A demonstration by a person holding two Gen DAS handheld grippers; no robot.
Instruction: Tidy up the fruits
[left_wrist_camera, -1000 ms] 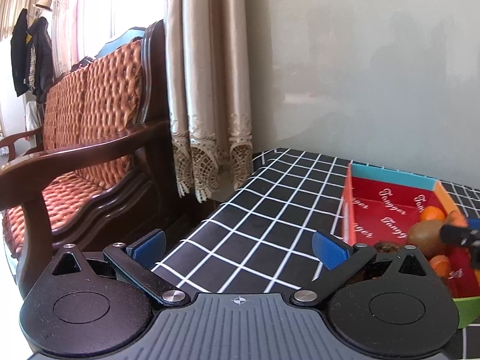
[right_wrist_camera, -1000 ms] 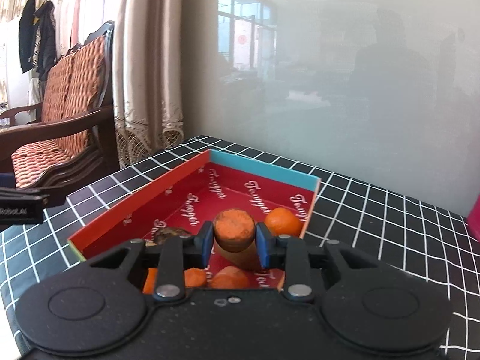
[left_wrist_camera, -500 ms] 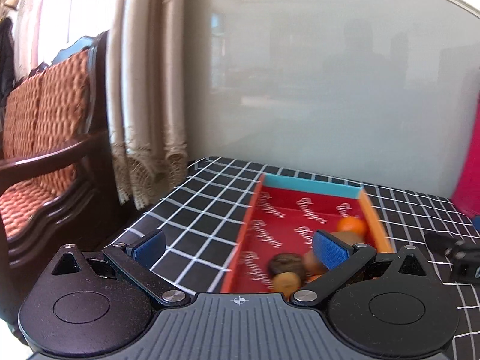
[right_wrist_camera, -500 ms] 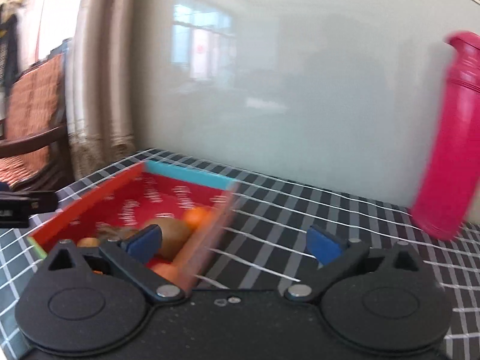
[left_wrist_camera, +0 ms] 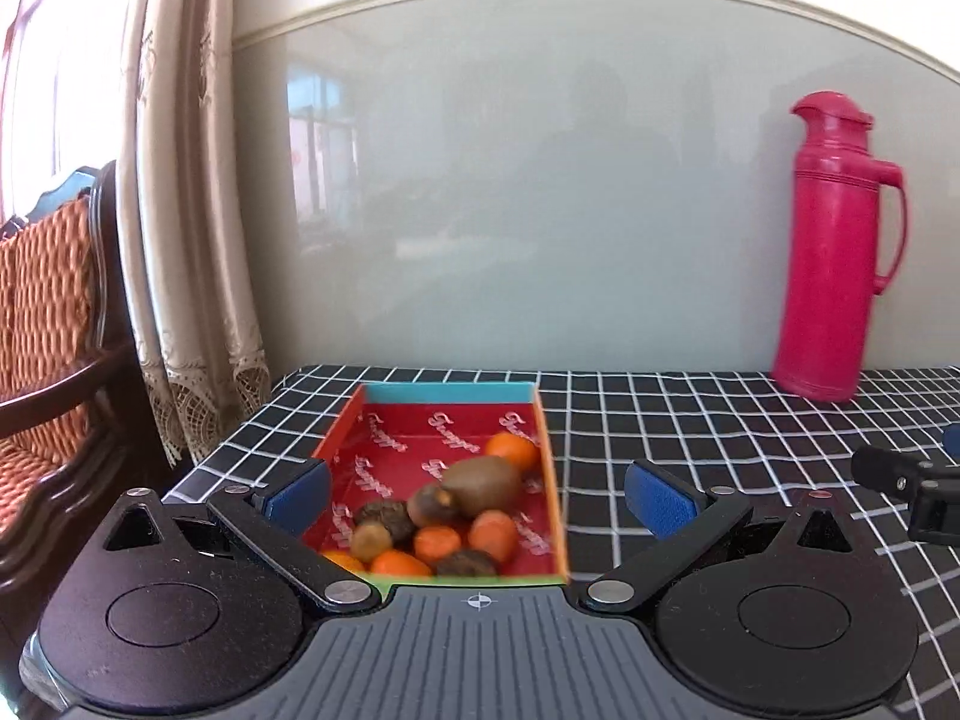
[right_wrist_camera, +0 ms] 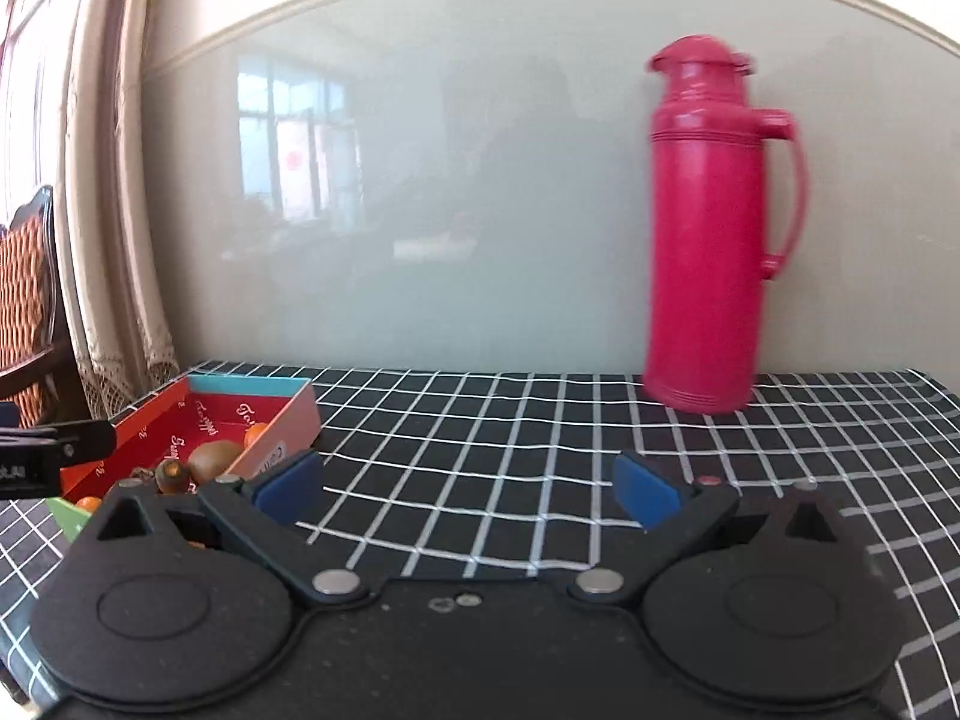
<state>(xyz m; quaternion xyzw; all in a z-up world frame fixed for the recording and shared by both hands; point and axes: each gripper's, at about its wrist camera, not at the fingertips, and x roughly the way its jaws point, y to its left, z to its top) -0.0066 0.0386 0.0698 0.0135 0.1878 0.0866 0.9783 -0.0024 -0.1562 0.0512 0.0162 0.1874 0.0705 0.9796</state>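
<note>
A red cardboard box point(left_wrist_camera: 545, 438) with a blue far wall and orange sides sits on the checked tablecloth. It holds a brown kiwi point(left_wrist_camera: 482, 485), several orange mandarins point(left_wrist_camera: 511, 451) and small dark brown fruits point(left_wrist_camera: 379, 516). My left gripper point(left_wrist_camera: 480, 489) is open, its blue pads either side of the box's near end, with nothing pressed between them. My right gripper point(right_wrist_camera: 468, 486) is open and empty over bare cloth, to the right of the box point(right_wrist_camera: 294, 420). The kiwi point(right_wrist_camera: 209, 457) shows at that view's lower left.
A tall pink thermos point(left_wrist_camera: 831, 252) stands at the back right against the pale wall panel, also seen as the thermos point(right_wrist_camera: 714, 222). A wooden chair with an orange cushion point(left_wrist_camera: 42, 324) and a curtain point(left_wrist_camera: 186, 198) lie left of the table's edge.
The right gripper let go of the orange fruit into the box, opened wide and swung right away from the box. The left gripper swung right until the box lay in front of it.
</note>
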